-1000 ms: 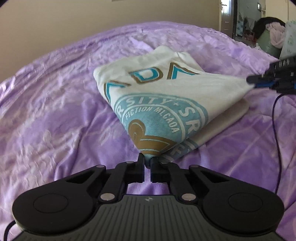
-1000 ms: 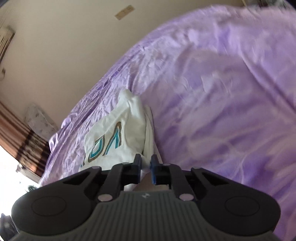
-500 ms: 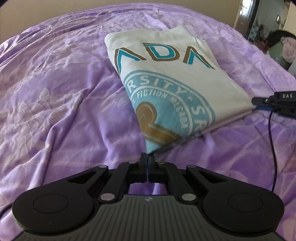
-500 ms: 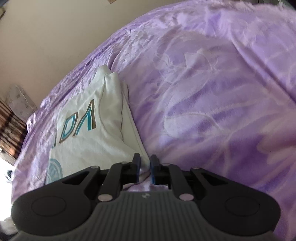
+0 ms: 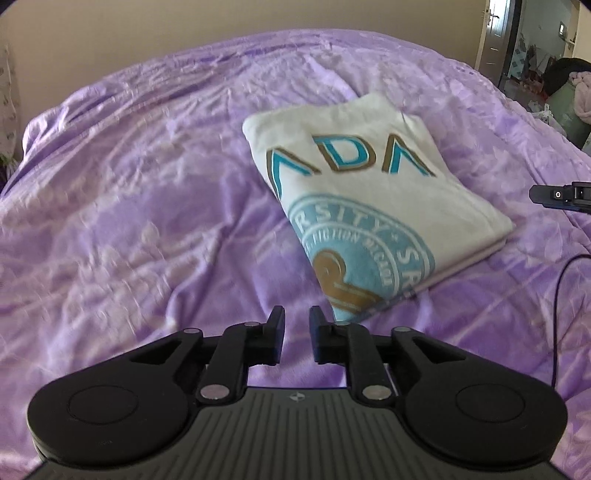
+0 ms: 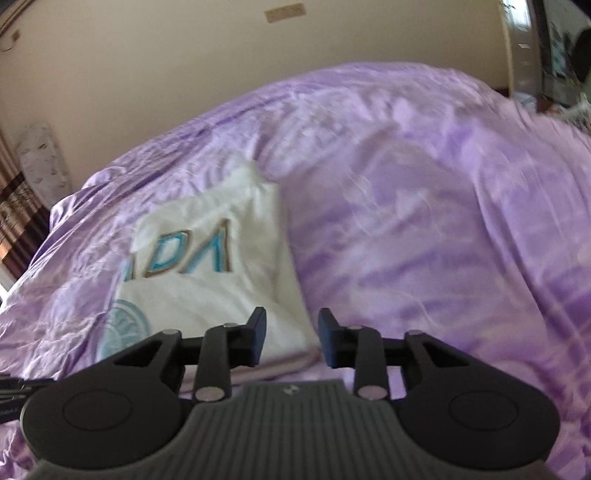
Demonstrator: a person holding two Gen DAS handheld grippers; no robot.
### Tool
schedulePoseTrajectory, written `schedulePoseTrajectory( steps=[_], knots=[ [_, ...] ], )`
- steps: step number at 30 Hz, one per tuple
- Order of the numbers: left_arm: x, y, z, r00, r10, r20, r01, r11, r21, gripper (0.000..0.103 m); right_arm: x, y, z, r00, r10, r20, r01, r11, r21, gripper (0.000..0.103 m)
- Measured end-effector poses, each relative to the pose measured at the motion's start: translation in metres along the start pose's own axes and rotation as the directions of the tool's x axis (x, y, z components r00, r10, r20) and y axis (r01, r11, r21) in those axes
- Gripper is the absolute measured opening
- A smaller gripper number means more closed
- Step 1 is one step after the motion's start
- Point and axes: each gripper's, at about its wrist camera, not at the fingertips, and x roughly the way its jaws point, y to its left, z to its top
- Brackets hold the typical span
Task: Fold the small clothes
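Left gripper (image 5: 296, 334): hanging over the purple bedspread (image 5: 129, 229) just short of the shirt's near corner, jaws parted a little and having just been opening, with nothing between them but bare bedding showing through the gap

Right gripper (image 6: 291, 338): hanging at the shirt's other near corner, jaws parted somewhat wider and having just been opening; white cloth is showing in the gap below them, but the pads are not pressing on it

Right gripper, seen from the left: its dark tip (image 5: 557, 194) is poking in at the right edge, clear of the shirt's side edge, with a thin black cable (image 5: 559, 291) looping down beneath it

Shirt (image 5: 369, 206): lying flat on the bedspread as a folded white rectangle, print upward, teal and gold letters across the far half and a round blue badge toward the near corner, the layers showing along its right edge

Wall (image 5: 221, 26): a plain beige one is standing behind the bed

Doorway (image 5: 517, 40): opening at the far right corner onto a cluttered room
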Motion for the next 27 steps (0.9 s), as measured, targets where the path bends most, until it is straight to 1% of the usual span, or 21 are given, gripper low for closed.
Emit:
schedulePoseTrajectory(
  steps=[2,4,5,7,8,9,10,11,13,14,15,17,19,22,24,25,27],
  knots=[
    [-0.002,0.000,0.009,1.000,0.002,0.011,-0.002,1.000,0.010,0.026,-0.005,0.009,0.006,1.000,0.010,0.000,-0.010,0.999,-0.035,0.032],
    [-0.003,-0.001,0.018,1.000,-0.001,0.022,0.001,1.000,0.017,0.032,-0.006,0.017,0.012,1.000,0.029,-0.010,-0.029,0.998,-0.060,0.034],
    [-0.002,-0.001,0.024,1.000,-0.006,0.029,0.006,1.000,0.019,0.034,-0.006,0.020,0.015,0.999,0.037,-0.016,-0.039,0.997,-0.069,0.037],
    [0.000,0.000,0.033,0.999,-0.008,0.039,0.008,1.000,0.016,0.042,-0.003,0.025,0.021,0.998,0.048,-0.029,-0.050,0.995,-0.091,0.038],
    [0.001,0.001,0.037,0.999,-0.013,0.052,0.013,1.000,0.012,0.046,-0.001,0.027,0.023,0.998,0.049,-0.036,-0.052,0.993,-0.103,0.040],
    [0.004,0.003,0.042,0.998,-0.025,0.064,0.024,1.000,0.010,0.055,0.001,0.028,0.027,0.998,0.050,-0.043,-0.054,0.992,-0.115,0.047],
    [0.006,0.004,0.046,0.997,-0.029,0.067,0.029,1.000,0.007,0.061,0.004,0.028,0.029,0.997,0.054,-0.047,-0.059,0.991,-0.121,0.052],
    [0.010,0.006,0.051,0.997,-0.036,0.068,0.036,0.999,0.000,0.062,0.008,0.027,0.031,0.997,0.061,-0.054,-0.067,0.990,-0.124,0.056],
    [0.020,0.011,0.058,0.995,-0.074,0.064,0.075,0.997,-0.015,0.069,0.019,0.025,0.037,0.994,0.077,-0.076,-0.086,0.989,-0.124,0.059],
    [0.027,0.016,0.063,0.993,-0.102,0.061,0.104,0.994,-0.035,0.071,0.026,0.022,0.040,0.992,0.088,-0.090,-0.098,0.988,-0.119,0.070],
    [0.032,0.022,0.065,0.991,-0.119,0.063,0.123,0.991,-0.061,0.074,0.033,0.019,0.043,0.991,0.090,-0.098,-0.101,0.989,-0.108,0.076],
    [0.046,0.036,0.072,0.987,-0.149,0.066,0.157,0.978,-0.137,0.077,0.048,0.013,0.047,0.988,0.106,-0.109,-0.116,0.989,-0.090,0.076],
    [0.062,0.052,0.078,0.979,-0.189,0.074,0.201,0.956,-0.215,0.078,0.066,0.005,0.052,0.986,0.108,-0.128,-0.116,0.992,-0.056,0.076],
    [0.086,0.073,0.083,0.964,-0.251,0.093,0.268,0.907,-0.325,0.080,0.092,-0.007,0.059,0.978,0.148,-0.150,-0.150,0.989,-0.004,0.077],
    [0.106,0.085,0.084,0.944,-0.314,0.102,0.329,0.864,-0.381,0.080,0.108,-0.014,0.062,0.969,0.187,-0.161,-0.184,0.982,0.031,0.077],
    [0.115,0.090,0.084,0.929,-0.351,0.112,0.366,0.840,-0.401,0.080,0.116,-0.018,0.063,0.965,0.209,-0.162,-0.203,0.978,0.051,0.077],
    [0.131,0.098,0.082,0.911,-0.391,0.130,0.406,0.797,-0.447,0.080,0.133,-0.029,0.065,0.957,0.241,-0.160,-0.227,0.968,0.103,0.077]
  ],
)
